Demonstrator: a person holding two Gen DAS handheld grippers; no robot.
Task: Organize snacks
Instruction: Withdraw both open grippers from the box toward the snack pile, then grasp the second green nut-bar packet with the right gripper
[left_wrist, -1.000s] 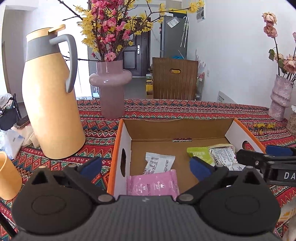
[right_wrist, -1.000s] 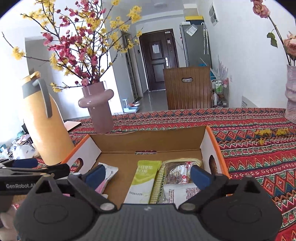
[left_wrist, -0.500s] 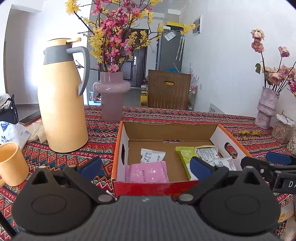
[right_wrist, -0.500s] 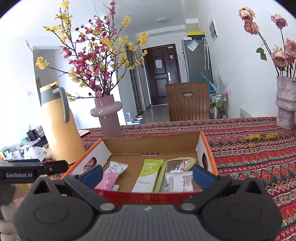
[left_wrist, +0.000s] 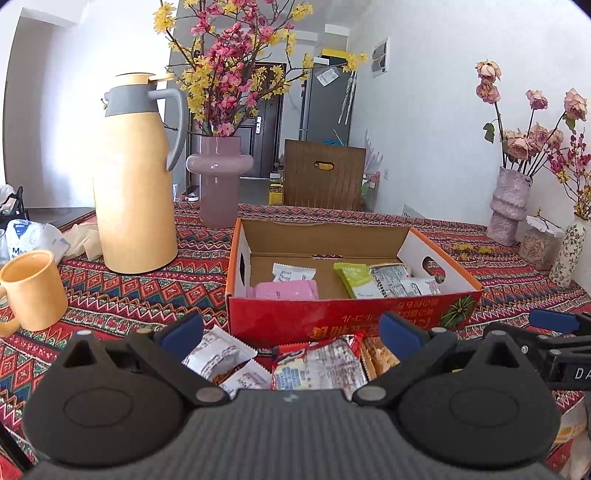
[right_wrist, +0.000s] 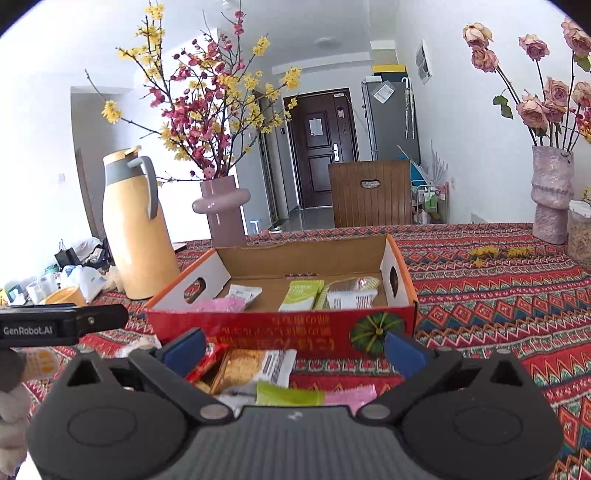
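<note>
Underneath, patterned red tablecloth (left_wrist: 122, 295) throughout.

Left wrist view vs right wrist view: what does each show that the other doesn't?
Left wrist only: the whole yellow mug, a floral bottle vase at far right, and white-wrapped snacks between the open left hand-held gripper.

Right wrist only: a green packet and pink packet on the cloth, inside the open right hand-held gripper.

Both: the cardboard box holding snacks, the yellow thermos, the mauve vase, and the patterned tablecloth.
</note>
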